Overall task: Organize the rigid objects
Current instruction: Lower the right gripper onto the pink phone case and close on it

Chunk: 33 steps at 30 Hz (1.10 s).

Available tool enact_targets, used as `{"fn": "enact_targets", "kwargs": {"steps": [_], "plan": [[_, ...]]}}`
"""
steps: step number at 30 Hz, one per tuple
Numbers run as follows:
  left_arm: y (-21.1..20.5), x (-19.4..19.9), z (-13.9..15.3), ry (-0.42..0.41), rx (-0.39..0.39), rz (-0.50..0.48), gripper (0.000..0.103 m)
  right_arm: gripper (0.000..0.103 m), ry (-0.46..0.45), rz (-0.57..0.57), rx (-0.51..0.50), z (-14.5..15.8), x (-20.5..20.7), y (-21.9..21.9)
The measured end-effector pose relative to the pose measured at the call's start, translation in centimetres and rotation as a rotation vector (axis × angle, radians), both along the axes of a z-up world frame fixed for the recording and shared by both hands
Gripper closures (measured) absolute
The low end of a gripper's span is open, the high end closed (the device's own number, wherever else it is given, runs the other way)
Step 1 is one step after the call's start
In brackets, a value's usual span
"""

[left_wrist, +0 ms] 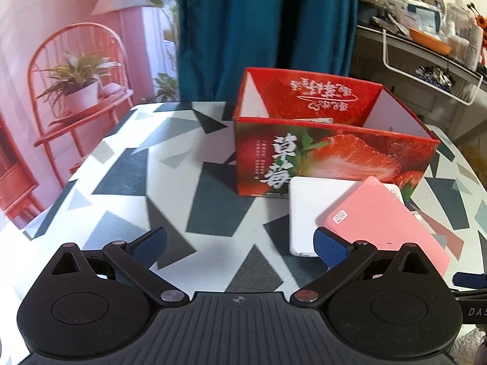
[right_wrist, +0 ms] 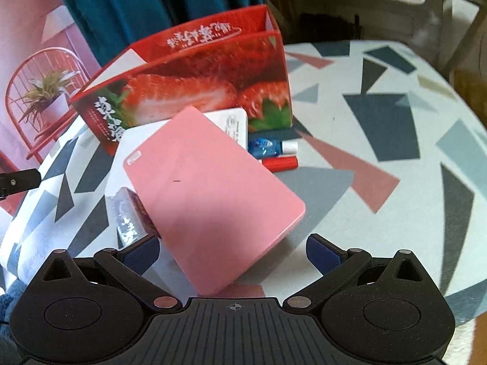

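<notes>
Now pink case (right_wrist: pixel 210 197) tilted, long axis diagonal toward strawberry box (right_wrist: pixel 194 91); both grippers released, empty.

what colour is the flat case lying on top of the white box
Pink, plain, with a small label near one corner. The flat case shows best in the right wrist view.

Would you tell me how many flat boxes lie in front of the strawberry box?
2: a pink one propped on a white one. Others may be hidden underneath.
</notes>
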<state>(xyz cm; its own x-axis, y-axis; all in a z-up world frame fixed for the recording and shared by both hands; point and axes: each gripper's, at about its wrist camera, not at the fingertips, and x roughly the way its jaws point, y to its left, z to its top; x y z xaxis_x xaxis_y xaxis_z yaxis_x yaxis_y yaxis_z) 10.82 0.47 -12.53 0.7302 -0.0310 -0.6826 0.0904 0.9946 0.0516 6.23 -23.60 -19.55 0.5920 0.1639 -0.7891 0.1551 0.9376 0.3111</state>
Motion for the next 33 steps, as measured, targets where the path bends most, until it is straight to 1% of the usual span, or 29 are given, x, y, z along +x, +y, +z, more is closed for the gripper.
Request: {"fn": "enact_targets", "kwargs": {"steps": [2, 5, 6, 8, 11, 13, 14, 15, 16, 18, 19, 20, 21, 27, 33], "plan": [[-0.6, 0.6, -0.5, 0.005, -0.002, -0.019, 0.000, 0.003, -0.001, -0.004, 0.022, -0.5, 0.4, -0.2], [-1.2, 1.6, -1.2, 0.022, -0.037, -0.062, 0.001, 0.006, -0.005, 0.005, 0.040, -1.1, 0.9, -0.3], [-1.4, 1.9, -1.4, 0.023, -0.043, -0.073, 0.001, 0.009, 0.001, 0.006, 0.047, -1.3, 1.0, -0.5], [-2.1, 2.3, -1.7, 0.022, -0.037, -0.093, 0.004, 0.019, 0.014, 0.008, 0.069, -1.7, 1.3, -0.6], [-3.5, 3.0, -2.0, 0.015, -0.022, -0.143, 0.011, 0.025, 0.011, 0.007, 0.078, -1.9, 1.6, -0.9], [-4.5, 3.5, -2.3, 0.000, -0.011, -0.178, 0.012, 0.031, -0.010, 0.007, 0.086, -1.9, 1.8, -1.2], [-4.9, 3.8, -2.5, -0.005, -0.007, -0.193, 0.014, 0.032, -0.023, 0.008, 0.088, -1.8, 2.0, -1.3], [-5.3, 4.1, -2.8, -0.005, -0.006, -0.207, 0.020, 0.034, -0.034, 0.010, 0.087, -1.7, 2.2, -1.4], [-5.7, 4.5, -3.2, 0.002, -0.011, -0.221, 0.024, 0.035, -0.047, 0.013, 0.083, -1.6, 2.4, -1.6], [-6.0, 5.4, -3.9, 0.025, -0.044, -0.250, 0.040, 0.037, -0.072, 0.015, 0.065, -1.5, 2.9, -1.6], [-6.0, 5.8, -4.2, 0.039, -0.064, -0.256, 0.043, 0.039, -0.086, 0.018, 0.051, -1.3, 3.1, -1.6], [-6.0, 6.2, -4.6, 0.055, -0.081, -0.257, 0.049, 0.040, -0.097, 0.020, 0.041, -1.2, 3.3, -1.6], [-5.9, 6.8, -5.0, 0.073, -0.097, -0.255, 0.051, 0.042, -0.106, 0.023, 0.035, -1.2, 3.4, -1.6], [-5.5, 8.0, -5.5, 0.103, -0.163, -0.261, 0.051, 0.042, -0.133, 0.036, 0.020, -1.2, 4.0, -1.8], [-5.5, 8.9, -5.8, 0.131, -0.205, -0.264, 0.051, 0.042, -0.158, 0.052, -0.002, -1.3, 4.2, -1.7]]}}
